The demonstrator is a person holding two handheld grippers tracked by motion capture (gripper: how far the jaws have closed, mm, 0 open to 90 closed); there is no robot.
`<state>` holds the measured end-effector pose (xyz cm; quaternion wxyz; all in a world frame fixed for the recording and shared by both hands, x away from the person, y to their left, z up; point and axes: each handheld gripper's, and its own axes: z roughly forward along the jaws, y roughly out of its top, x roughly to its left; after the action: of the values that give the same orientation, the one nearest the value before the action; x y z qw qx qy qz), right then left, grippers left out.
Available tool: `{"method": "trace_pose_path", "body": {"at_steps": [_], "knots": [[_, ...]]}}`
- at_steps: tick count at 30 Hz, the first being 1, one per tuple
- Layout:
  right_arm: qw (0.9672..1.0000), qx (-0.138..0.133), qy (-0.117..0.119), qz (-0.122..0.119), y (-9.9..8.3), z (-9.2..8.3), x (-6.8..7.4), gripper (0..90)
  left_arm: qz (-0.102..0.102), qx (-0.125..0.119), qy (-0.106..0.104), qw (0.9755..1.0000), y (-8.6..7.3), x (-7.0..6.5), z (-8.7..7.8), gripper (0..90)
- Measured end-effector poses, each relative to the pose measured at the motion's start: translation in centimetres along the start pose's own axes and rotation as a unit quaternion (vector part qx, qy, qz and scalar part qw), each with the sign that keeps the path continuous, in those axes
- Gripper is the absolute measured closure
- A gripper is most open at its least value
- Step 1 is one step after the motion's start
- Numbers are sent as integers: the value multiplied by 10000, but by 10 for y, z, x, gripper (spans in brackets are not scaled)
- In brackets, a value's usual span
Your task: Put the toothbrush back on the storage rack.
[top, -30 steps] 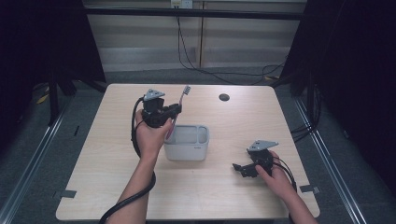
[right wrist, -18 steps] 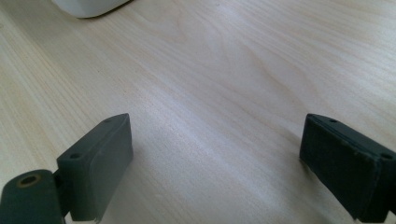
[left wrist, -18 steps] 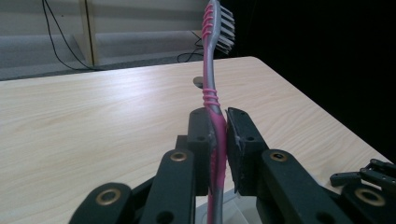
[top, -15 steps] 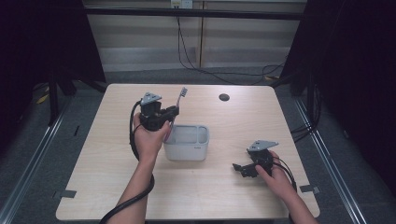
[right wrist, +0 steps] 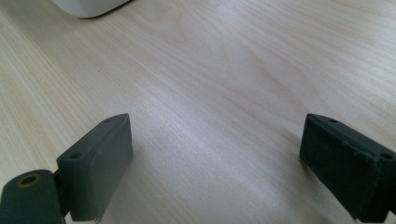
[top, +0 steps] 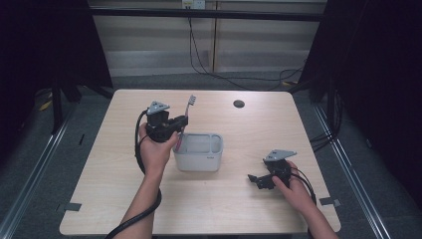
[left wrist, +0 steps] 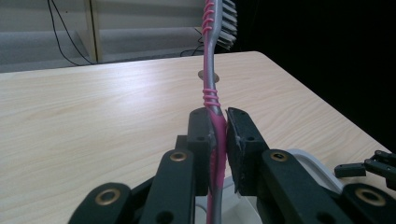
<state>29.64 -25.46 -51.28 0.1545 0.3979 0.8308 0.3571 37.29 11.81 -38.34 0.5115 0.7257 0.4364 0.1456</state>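
Left gripper view, toothbrush upright, clamped between fingers.

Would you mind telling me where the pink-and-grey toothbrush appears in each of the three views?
High view: toothbrush left of centre, upright in the left gripper, above the white container.
Left gripper view: toothbrush centre, clamped between the jaws, bristles at top.
Right gripper view: not in it.
Shared landmark: the white container's corner.
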Motion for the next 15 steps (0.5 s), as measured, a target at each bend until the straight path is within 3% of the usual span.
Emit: {"method": "trace_pose_path", "body": {"at_steps": [7, 8, 15], "knots": [[10000, -4, -2, -10, 0, 0, 0, 89, 40, 64, 26, 10000, -1, 1, -4, 807], [10000, -5, -4, -16, 0, 0, 0, 89, 73, 66, 40, 9999, -1, 1, -6, 859], [10000, -3, -3, -9, 0, 0, 0, 89, 96, 199, 58, 9997, -3, 2, -10, 857]]}}
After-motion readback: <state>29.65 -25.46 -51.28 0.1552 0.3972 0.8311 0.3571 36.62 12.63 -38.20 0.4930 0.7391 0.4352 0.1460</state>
